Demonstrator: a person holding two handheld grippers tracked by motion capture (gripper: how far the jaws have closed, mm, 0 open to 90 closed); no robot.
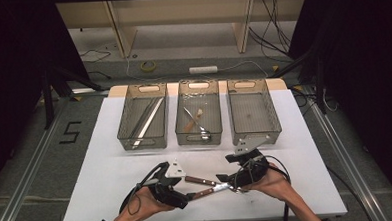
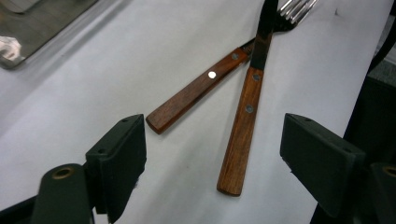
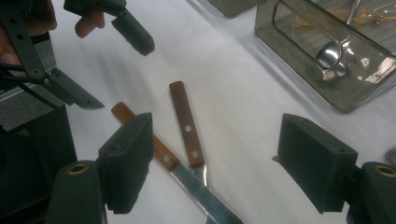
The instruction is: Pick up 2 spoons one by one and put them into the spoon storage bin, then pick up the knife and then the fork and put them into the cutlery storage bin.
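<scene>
A knife [image 2: 246,122] and a fork [image 2: 196,92], both with riveted wooden handles, lie crossed on the white table [image 1: 112,179] near its front edge, about midway along it. Their metal ends overlap; the handles splay apart toward the left gripper. In the right gripper view the knife's blade [image 3: 201,193] runs down between that gripper's jaws, with the fork's handle [image 3: 187,123] beside it.

The left gripper [image 2: 212,163] hovers just short of the handle ends with its jaws wide apart; the knife's handle end lies between them, untouched by either pad. The right gripper [image 3: 212,158] stands over the metal ends from the other side, jaws likewise spread wide and gripping nothing. In the high view the left gripper [image 1: 188,197] and the right gripper [image 1: 226,181] face each other across the cutlery.

Toward the far edge three clear bins stand in a row: the left bin [image 1: 127,138] holds long utensils, the middle bin [image 1: 185,138] a spoon and other pieces, and the right bin [image 1: 275,129] sits nearest the right gripper.
</scene>
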